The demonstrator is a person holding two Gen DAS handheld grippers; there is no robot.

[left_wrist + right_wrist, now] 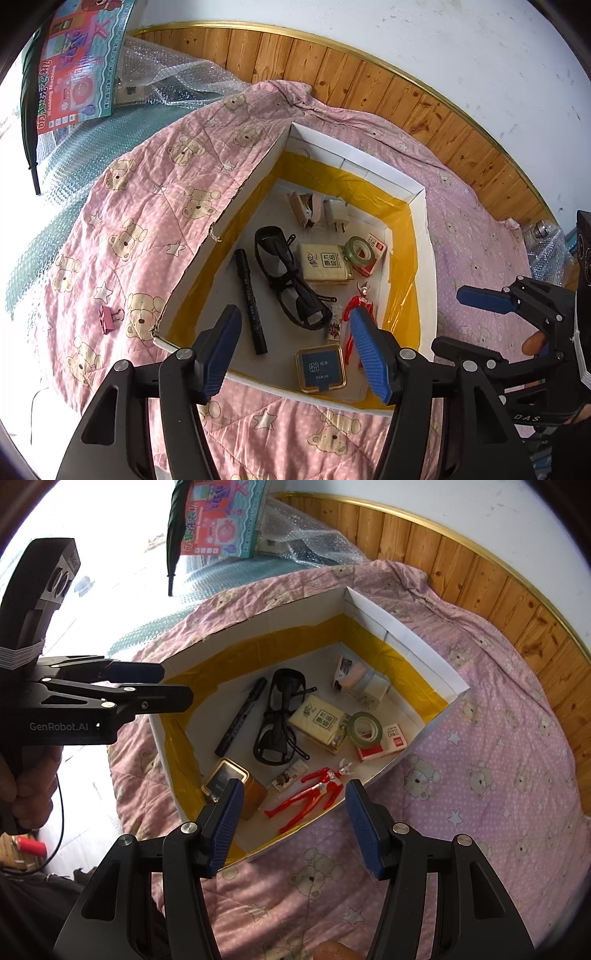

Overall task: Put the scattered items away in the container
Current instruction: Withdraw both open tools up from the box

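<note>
A white-rimmed cardboard box (354, 158) (406, 635) lined with yellow tape sits on the pink quilt. It holds black glasses (284, 273) (280, 720), a black pen (251, 302), a gold tin (321, 369) (229, 779), a red figure (314, 794), a tissue pack (325, 262), a tape roll (360, 251), a stapler (304, 210) and a charger (336, 216). A pink binder clip (107, 319) lies on the quilt left of the box. My left gripper (295, 325) (177, 685) hovers open over the box's near edge. My right gripper (295, 794) (448, 319) is open and empty too.
The bear-print quilt (147, 229) covers the bed. A wooden headboard (406, 103) runs behind it. A toy washing-machine carton (81, 62), bubble wrap (173, 74) and a folded dark umbrella (177, 524) lie at the far left. A hand (26, 786) holds the left gripper.
</note>
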